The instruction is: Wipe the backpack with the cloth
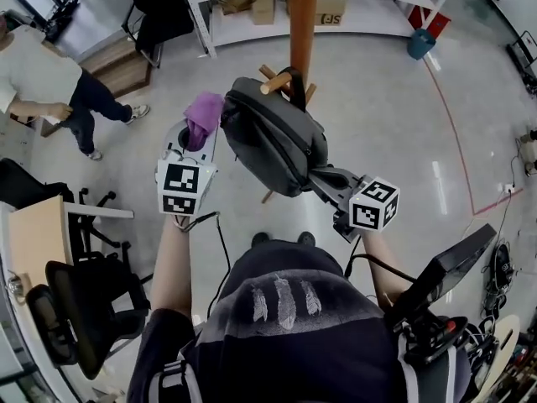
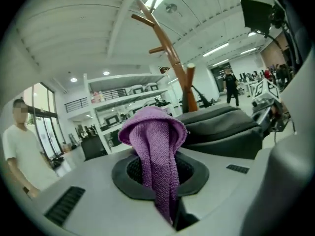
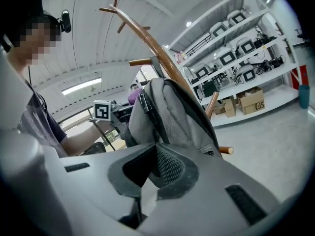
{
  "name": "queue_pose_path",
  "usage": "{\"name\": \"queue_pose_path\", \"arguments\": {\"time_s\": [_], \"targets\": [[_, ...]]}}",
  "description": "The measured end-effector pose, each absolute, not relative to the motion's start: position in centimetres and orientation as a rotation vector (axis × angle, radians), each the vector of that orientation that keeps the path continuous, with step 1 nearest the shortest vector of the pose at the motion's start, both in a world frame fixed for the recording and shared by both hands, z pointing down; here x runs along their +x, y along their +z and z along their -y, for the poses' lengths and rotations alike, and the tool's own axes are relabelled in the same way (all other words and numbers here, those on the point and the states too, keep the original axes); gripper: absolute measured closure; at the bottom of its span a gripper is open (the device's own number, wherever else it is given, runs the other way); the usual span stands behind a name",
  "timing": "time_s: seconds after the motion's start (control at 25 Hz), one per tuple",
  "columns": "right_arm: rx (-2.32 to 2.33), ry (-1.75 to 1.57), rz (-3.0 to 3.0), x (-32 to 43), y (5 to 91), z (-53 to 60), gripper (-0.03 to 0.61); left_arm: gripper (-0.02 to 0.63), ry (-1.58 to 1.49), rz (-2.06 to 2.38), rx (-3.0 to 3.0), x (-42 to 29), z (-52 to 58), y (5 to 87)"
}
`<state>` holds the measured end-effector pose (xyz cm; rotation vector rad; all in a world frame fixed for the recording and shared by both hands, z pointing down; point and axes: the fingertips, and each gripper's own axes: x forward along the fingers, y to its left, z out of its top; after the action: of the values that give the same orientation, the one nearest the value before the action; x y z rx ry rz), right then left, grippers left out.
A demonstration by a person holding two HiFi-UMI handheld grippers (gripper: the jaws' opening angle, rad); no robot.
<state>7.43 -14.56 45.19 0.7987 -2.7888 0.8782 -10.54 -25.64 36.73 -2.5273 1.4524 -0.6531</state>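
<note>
A dark grey backpack [image 1: 268,137] hangs from a peg of a wooden coat stand [image 1: 302,15]. My left gripper [image 1: 199,133] is shut on a purple cloth [image 1: 203,116], held just left of the backpack's upper side; I cannot tell whether the two touch. In the left gripper view the cloth [image 2: 155,146] bulges out between the jaws, with the backpack [image 2: 221,127] just behind to the right. My right gripper [image 1: 325,177] is shut on the backpack's lower end. The right gripper view shows the backpack [image 3: 170,117] rising from the closed jaws [image 3: 151,173] and the cloth [image 3: 132,96] behind it.
A person in a white shirt [image 1: 42,82] stands at the far left. White shelves [image 1: 336,7] with boxes line the back wall, with a blue bin [image 1: 421,43] beside them. Office chairs [image 1: 75,309] are at the lower left, and a screen on a stand [image 1: 445,275] at the lower right.
</note>
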Motion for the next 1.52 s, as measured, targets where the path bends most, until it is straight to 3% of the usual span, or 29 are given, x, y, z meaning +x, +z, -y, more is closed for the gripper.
{"name": "queue_pose_path", "arguments": {"time_s": [0.16,0.52,0.8,1.12,1.28,1.52], "targets": [[0.787,0.884,2.773,7.3,45.6,14.4,0.586,0.561,-0.657,-1.563,-2.476,-13.0,28.8,37.9],[0.78,0.914,2.762,6.7,46.1,13.9,0.586,0.561,-0.729,-1.559,-2.748,-8.8,24.7,48.3],[0.731,0.872,2.743,6.2,45.9,13.1,0.586,0.561,-0.833,-1.135,-2.956,0.1,17.6,52.5],[0.752,0.894,2.733,7.6,45.5,13.5,0.586,0.561,-0.825,-0.829,-3.106,4.5,13.4,51.9],[0.798,0.939,2.741,7.4,45.7,13.6,0.586,0.561,-0.835,-0.743,-3.101,3.2,12.7,51.2],[0.81,0.899,2.697,4.9,46.8,12.9,0.586,0.561,-0.883,-1.204,-3.008,-6.1,17.2,54.1]]}}
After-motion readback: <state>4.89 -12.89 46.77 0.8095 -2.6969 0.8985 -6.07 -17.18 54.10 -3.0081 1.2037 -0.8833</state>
